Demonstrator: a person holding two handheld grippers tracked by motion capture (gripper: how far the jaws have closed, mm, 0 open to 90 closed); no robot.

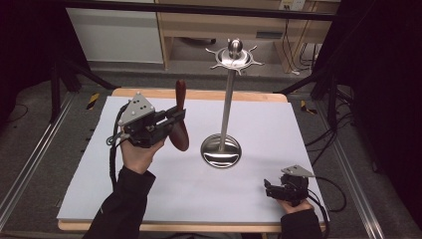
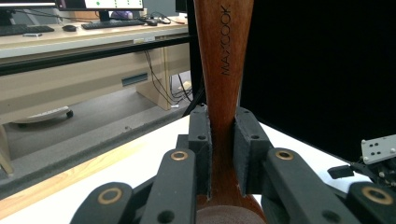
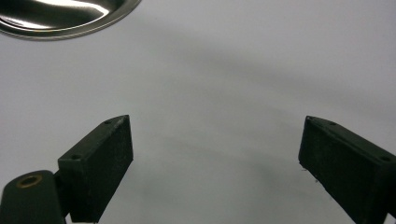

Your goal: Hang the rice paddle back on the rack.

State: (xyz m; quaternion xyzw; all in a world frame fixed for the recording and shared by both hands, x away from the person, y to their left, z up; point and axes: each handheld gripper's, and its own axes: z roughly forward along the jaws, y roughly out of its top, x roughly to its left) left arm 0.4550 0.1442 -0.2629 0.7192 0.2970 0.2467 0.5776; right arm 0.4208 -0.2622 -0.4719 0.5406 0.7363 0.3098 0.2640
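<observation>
Right gripper (image 1: 269,189): It is sitting low at the near right of the tabletop (image 1: 149,199). Its fingers (image 3: 100,163) are spreading wide apart and holding nothing. I think it is waiting out of the way.

Left gripper (image 1: 175,118): It is being held up above the left side of the tabletop. Its fingers (image 2: 201,140) are squeezing shut on a spoon (image 1: 180,122).

Spoon: It is made of dark wood. It is standing almost straight up, bowl down and handle up. In the left gripper view the thin neck is sitting right between the two fingers, touching both, with the handle going up past them and the bowl just under them. The word MAXCOOK is showing on the handle. The spoon is hanging in the air, not lying on the tabletop.

Why held this way: I think holding the neck is keeping the spoon steady, and the free handle end could go up to a hook.

Stand (image 1: 228,89): It is a shiny metal pole on a round base, in the middle of the tabletop, just right of the spoon but not touching it. Little hooks are sticking out around its top, and they are bare.

Farther back: A wooden desk (image 1: 224,25) is standing behind the tabletop.
</observation>
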